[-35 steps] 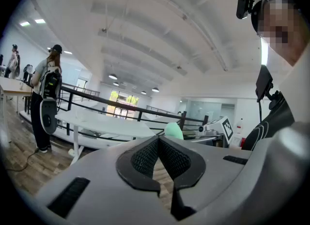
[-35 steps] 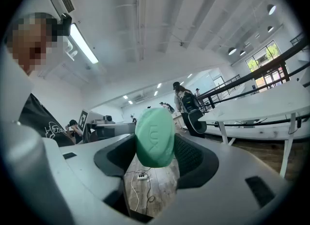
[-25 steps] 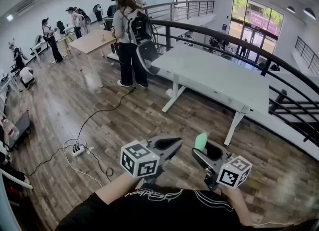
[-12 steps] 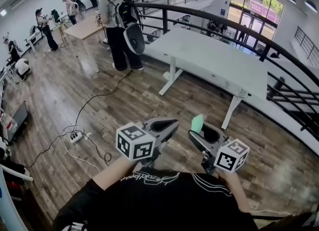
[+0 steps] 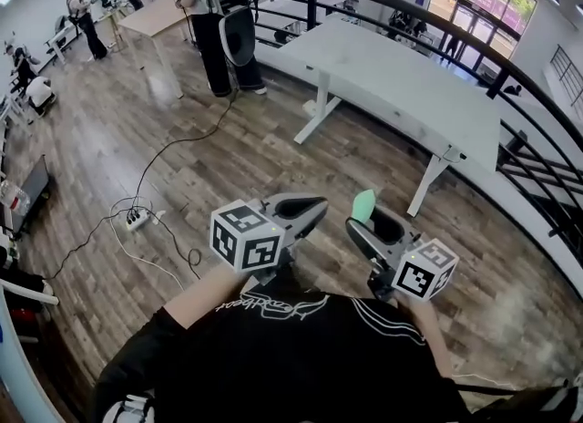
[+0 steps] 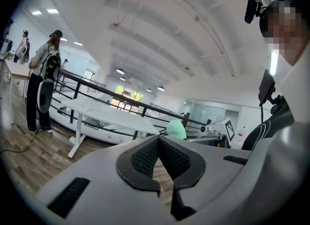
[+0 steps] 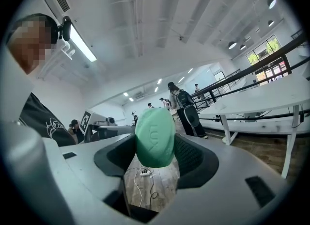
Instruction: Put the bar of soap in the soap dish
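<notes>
A green oval bar of soap (image 7: 155,137) is clamped between the jaws of my right gripper (image 7: 156,146), held upright. In the head view the soap (image 5: 364,205) sticks up from the right gripper (image 5: 364,221), held in front of my chest. My left gripper (image 5: 308,204) is beside it, a little to the left, its jaws touching with nothing between them. In the left gripper view the left gripper (image 6: 158,140) is shut, and the soap (image 6: 176,129) shows just beyond it. No soap dish is in view.
A long white table (image 5: 401,75) stands ahead past a black railing (image 5: 437,29). A cable and power strip (image 5: 138,220) lie on the wooden floor at the left. Several people (image 5: 219,11) stand at wooden tables (image 5: 159,20) at the back left.
The head view has tilted down, so the room has slid upward in frame. Both grippers stay side by side in front of me, the soap still held in the right one.
</notes>
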